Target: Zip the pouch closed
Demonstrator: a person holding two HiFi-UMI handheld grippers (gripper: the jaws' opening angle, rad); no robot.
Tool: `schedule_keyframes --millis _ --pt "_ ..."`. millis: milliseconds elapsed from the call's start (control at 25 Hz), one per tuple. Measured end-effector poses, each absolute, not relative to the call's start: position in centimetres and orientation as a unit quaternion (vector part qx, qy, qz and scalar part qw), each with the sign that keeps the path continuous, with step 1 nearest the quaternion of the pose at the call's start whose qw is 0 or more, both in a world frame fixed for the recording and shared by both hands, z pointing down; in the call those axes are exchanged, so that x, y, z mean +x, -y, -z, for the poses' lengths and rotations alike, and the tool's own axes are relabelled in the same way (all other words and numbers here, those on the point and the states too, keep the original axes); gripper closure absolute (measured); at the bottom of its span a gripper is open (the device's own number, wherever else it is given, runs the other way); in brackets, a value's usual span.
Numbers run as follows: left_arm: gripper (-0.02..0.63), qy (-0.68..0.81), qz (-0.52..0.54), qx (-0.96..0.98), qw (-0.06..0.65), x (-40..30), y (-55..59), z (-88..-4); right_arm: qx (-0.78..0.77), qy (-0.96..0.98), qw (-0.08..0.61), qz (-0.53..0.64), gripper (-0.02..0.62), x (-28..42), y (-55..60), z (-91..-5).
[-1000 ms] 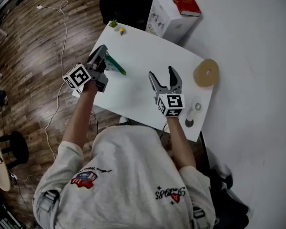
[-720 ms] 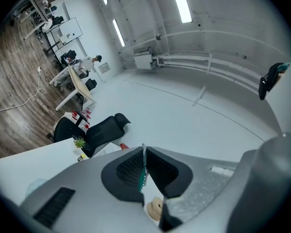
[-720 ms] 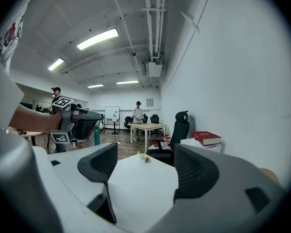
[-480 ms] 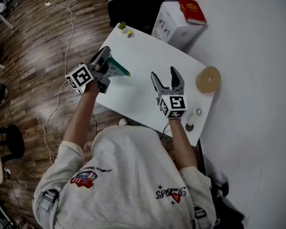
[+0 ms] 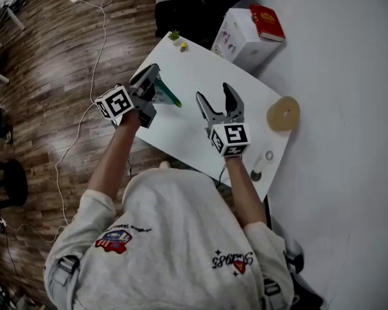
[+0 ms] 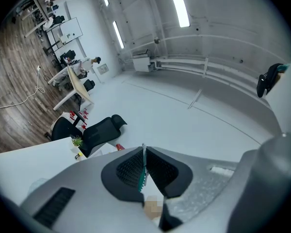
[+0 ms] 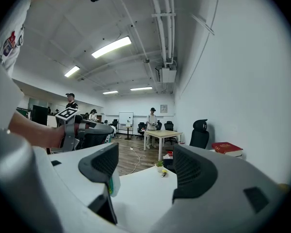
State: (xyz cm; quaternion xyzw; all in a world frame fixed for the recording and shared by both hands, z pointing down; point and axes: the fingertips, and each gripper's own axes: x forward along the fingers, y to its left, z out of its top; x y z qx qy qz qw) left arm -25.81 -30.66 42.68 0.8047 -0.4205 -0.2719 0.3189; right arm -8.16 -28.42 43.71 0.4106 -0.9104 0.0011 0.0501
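My left gripper (image 5: 152,77) is shut on the top edge of a clear pouch with a green strip (image 5: 167,96), held off the white table (image 5: 181,131) at its left side. In the left gripper view the thin green edge (image 6: 142,176) is pinched between the shut jaws of the left gripper (image 6: 144,152). My right gripper (image 5: 215,94) hovers open just right of the pouch; its jaws have just been closing a little, with nothing between them. In the right gripper view the pouch (image 7: 113,184) shows behind the left jaw of the right gripper (image 7: 145,161).
A tan tape roll (image 5: 283,113) lies at the table's right edge. A small plant (image 5: 174,36) and a yellow object (image 5: 183,46) sit at the far corner. Beyond it stands a white box (image 5: 236,37) topped by a red book (image 5: 267,22). Two small round items (image 5: 268,155) lie near the front right.
The right gripper has risen and moved left toward the pouch, so the gap between it and the pouch has shrunk. The left gripper has shifted slightly with the pouch still held.
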Motion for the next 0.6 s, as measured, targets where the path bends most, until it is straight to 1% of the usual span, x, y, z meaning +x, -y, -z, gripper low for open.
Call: schedule_keyframes --millis 80,280,600 --pt "0.591 0.419 0.273 0.805 0.32 -25.9 30.0 -42.8 0.396 0.917 0.055 -0.005 0.258 -9.4 27.9 -43.8" --pt "0.591 0.413 0.269 0.806 0.327 -25.4 29.2 -43.3 0.355 0.932 0.078 -0.017 0.288 -12.3 26.8 -45.0" --pt "0.591 0.409 0.265 0.804 0.34 -24.2 28.2 -44.6 0.309 0.947 0.088 -0.015 0.387 -16.3 25.0 -45.8"
